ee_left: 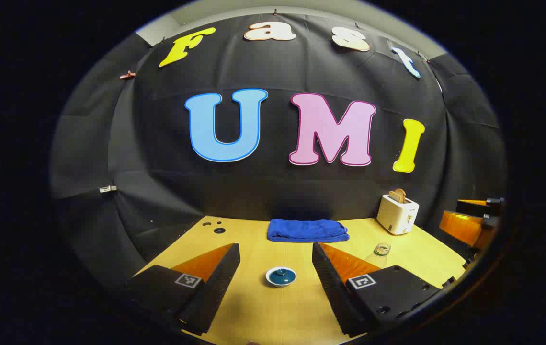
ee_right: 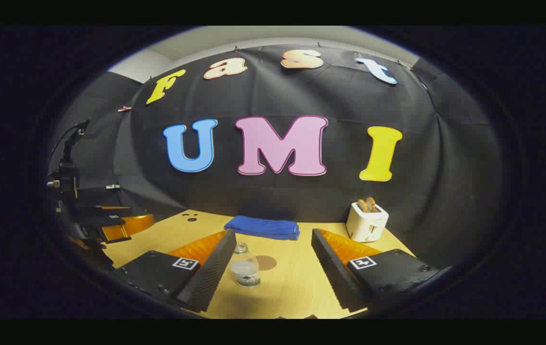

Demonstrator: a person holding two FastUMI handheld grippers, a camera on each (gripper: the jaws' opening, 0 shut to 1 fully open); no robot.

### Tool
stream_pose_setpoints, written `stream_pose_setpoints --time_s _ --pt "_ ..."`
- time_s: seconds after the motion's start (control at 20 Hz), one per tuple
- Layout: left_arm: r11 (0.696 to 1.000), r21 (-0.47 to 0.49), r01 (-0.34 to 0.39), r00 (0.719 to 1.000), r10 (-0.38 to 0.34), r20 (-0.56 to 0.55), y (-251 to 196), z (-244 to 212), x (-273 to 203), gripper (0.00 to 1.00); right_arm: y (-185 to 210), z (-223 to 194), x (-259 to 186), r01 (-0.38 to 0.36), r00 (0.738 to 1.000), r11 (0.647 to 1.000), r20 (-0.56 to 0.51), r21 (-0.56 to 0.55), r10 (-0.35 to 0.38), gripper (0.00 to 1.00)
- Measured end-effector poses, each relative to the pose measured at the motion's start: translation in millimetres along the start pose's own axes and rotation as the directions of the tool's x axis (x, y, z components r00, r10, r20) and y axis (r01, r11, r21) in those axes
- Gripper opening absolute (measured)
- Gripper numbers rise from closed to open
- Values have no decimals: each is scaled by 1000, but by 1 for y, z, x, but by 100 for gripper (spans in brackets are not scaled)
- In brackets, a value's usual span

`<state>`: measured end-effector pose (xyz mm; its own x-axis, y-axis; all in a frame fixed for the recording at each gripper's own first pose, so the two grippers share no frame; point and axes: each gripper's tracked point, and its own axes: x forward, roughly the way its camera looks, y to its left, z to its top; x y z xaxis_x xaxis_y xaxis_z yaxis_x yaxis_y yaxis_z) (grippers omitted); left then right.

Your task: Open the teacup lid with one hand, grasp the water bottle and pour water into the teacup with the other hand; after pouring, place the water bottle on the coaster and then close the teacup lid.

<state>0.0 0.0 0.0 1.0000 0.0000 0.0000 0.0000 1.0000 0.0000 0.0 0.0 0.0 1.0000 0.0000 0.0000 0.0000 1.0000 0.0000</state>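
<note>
Teal lid (ee_left: 281, 275) still caps the teacup (ee_left: 281, 281), which sits on the bench (ee_left: 287, 311) dead ahead of the left gripper (ee_left: 276, 278), centred between its released, wide-apart jaws and nearer this hand. The right gripper (ee_right: 273, 268) is likewise released, jaws spread; the upright water bottle (ee_right: 244, 268) stands just beside its left finger, off-centre. The brown coaster (ee_right: 266, 262) lies just behind the bottle, toward the bench's far edge.

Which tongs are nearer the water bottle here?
Right. The right tongs are open with the water bottle just ahead between the fingers, close to one. The left tongs face the teacup, the bottle off to their side.
</note>
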Motion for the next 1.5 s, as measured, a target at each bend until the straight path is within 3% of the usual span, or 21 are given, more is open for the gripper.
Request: stream_pose_setpoints --time_s 0.65,1.0,1.3,1.35,1.45,1.5 --pt "998 13 66 995 -65 -75 11 -33 25 95 14 -11 20 -44 999 999 -30 14 44 98" --pt "994 18 106 989 -103 -102 15 -69 75 95 32 -22 29 -89 993 996 -74 -4 88 98" --pt "988 25 153 981 -149 -126 2 -112 132 98 37 -41 41 -78 989 996 -127 -32 74 98" --pt "988 27 150 980 -146 -134 2 -123 141 93 36 -47 41 -74 987 997 -143 -39 68 98" --pt "988 16 153 978 -149 -147 2 -137 155 96 37 -55 40 -72 984 997 -164 -41 64 98" --pt "988 5 156 977 -153 -149 2 -142 160 89 36 -61 39 -67 983 997 -175 -44 58 98"
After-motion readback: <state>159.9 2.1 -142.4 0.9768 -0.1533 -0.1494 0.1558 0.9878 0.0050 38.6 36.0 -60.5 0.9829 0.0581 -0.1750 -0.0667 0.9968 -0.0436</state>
